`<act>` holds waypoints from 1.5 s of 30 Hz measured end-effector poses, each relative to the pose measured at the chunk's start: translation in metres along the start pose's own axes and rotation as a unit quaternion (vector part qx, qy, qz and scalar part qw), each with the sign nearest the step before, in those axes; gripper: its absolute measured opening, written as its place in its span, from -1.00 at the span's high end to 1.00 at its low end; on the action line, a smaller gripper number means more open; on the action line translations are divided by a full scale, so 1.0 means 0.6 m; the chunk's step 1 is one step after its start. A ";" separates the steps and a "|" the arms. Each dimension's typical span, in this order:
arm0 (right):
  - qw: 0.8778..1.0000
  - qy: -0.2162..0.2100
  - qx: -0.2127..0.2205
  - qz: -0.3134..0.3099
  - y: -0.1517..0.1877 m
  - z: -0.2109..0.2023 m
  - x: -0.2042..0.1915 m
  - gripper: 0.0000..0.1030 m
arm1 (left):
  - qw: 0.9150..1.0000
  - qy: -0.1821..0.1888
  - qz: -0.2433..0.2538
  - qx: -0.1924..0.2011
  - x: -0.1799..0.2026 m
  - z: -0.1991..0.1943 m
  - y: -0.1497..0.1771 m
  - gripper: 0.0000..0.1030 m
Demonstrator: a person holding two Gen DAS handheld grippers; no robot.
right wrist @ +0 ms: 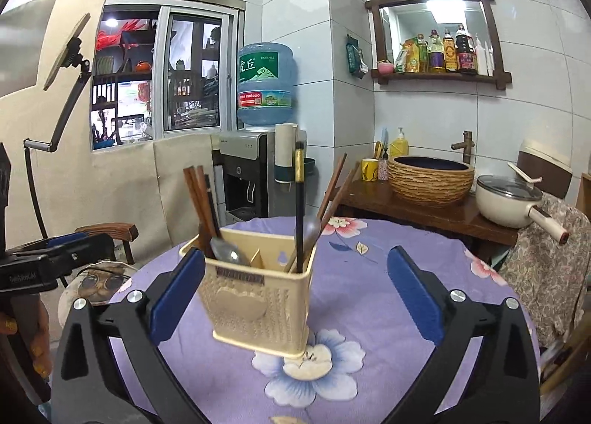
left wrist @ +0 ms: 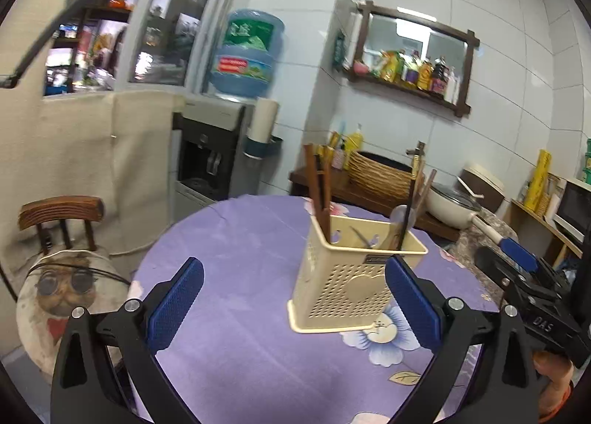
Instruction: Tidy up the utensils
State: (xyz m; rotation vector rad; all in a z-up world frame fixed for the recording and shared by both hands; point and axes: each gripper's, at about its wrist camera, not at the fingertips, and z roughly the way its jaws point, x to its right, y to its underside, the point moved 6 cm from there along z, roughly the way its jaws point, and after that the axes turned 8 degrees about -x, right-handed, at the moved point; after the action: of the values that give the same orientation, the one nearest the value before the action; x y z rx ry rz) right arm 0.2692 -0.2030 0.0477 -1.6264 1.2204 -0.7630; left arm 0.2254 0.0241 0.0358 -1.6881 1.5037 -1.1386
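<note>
Two claws, the left claw (left wrist: pixel 295 298) and the right claw (right wrist: pixel 295 291), are both spread wide with nothing between their blue pads. The cream perforated plastic utensil caddy (right wrist: pixel 258 298) stands upright on the round desk under a purple flowered cloth (right wrist: pixel 369 276). It holds brown wooden chopsticks (right wrist: pixel 201 198) at 10 o'clock, a metal spoon (right wrist: pixel 231 252), and a black chopstick with a gold band (right wrist: pixel 299 202) at 1 o'clock. "DAS" is printed on the right claw's black body (left wrist: pixel 543 324). A blue water jug (right wrist: pixel 265 86) reads "TIGER HILL".
</note>
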 end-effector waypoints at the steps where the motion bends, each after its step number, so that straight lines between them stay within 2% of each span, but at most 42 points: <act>1: 1.000 -0.001 0.002 0.001 0.013 -0.009 -0.005 -0.89 | 1.000 -0.020 -0.007 0.015 -0.008 -0.012 0.012 -0.88; 3: 1.000 0.003 0.002 -0.010 0.043 -0.027 -0.018 -0.89 | 0.998 -0.048 -0.017 0.032 -0.019 -0.031 0.036 -0.88; 5: 1.000 0.004 -0.002 -0.015 0.073 -0.043 -0.029 -0.89 | 0.998 -0.057 -0.021 0.025 -0.027 -0.043 0.068 -0.88; 8: 1.000 -0.005 -0.014 -0.013 0.121 -0.069 -0.045 -0.89 | 0.998 -0.052 -0.021 0.011 -0.036 -0.059 0.109 -0.88; 12: 1.000 -0.005 -0.017 -0.022 0.172 -0.112 -0.062 -0.89 | 0.999 -0.037 -0.029 0.014 -0.049 -0.100 0.152 -0.88; 16: 1.000 -0.028 -0.011 -0.004 0.208 -0.168 -0.073 -0.89 | 0.998 -0.043 0.005 0.040 -0.037 -0.148 0.178 -0.88; 20: 0.999 -0.043 -0.002 0.019 0.224 -0.218 -0.078 -0.89 | 0.997 -0.044 0.057 0.038 -0.012 -0.180 0.196 -0.88; 25: 0.999 -0.032 0.005 0.021 0.232 -0.259 -0.083 -0.89 | 0.997 -0.017 0.062 0.036 0.006 -0.196 0.204 -0.88; 29: 0.999 -0.028 0.009 0.015 0.234 -0.272 -0.085 -0.89 | 0.995 -0.027 0.088 0.035 0.022 -0.196 0.213 -0.88; 35: 0.999 -0.027 0.007 0.028 0.237 -0.273 -0.072 -0.89 | 0.997 -0.007 0.080 0.023 0.026 -0.193 0.221 -0.88; 45: 0.999 -0.024 0.004 0.032 0.239 -0.273 -0.069 -0.89 | 0.997 -0.008 0.075 0.018 0.022 -0.190 0.223 -0.88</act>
State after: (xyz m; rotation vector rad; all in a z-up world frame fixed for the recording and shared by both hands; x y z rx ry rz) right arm 0.0601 -0.2245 -0.0223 -1.5822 1.2279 -0.6840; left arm 0.0623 -0.0006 -0.0262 -1.5290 1.5625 -1.0625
